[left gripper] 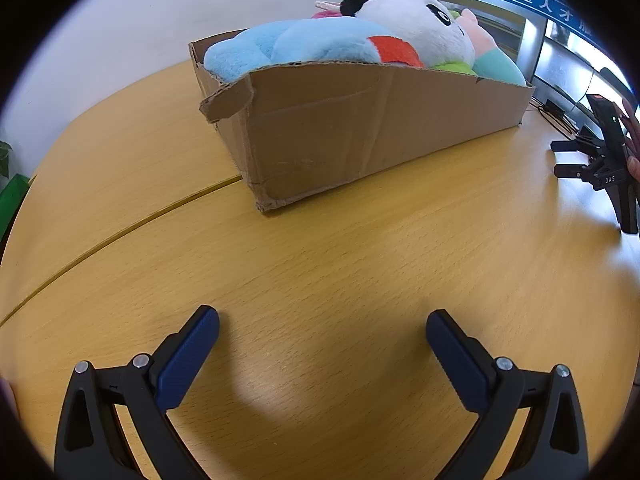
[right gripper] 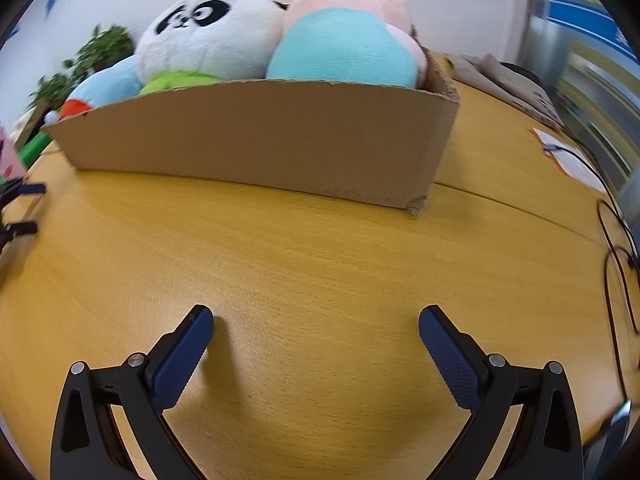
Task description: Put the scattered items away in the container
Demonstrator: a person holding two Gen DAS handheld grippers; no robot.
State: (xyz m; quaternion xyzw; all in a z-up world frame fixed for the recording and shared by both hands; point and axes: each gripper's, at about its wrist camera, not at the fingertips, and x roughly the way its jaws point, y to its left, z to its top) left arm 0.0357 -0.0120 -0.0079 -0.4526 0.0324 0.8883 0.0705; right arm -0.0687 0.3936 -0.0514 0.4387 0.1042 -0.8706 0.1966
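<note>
1. box (left gripper: 360, 128) sits on the table (left gripper: 320, 264) in the upper middle of the left wrist view, well apart from the left gripper (left gripper: 322, 332) at the bottom edge.
2. in the right wrist view the box (right gripper: 256, 136) fills the upper middle, well apart from the right gripper (right gripper: 316, 330) below it.
3. both grippers stand wide open, nothing between the jaws, only bare table.
4. the box is brown cardboard, low-walled, with a torn, bent corner flap at upper left in the left wrist view.
5. toys fill it above the rim: a blue plush (left gripper: 296, 46), a panda (right gripper: 208, 32), a pink and teal plush (right gripper: 348, 40).
</note>
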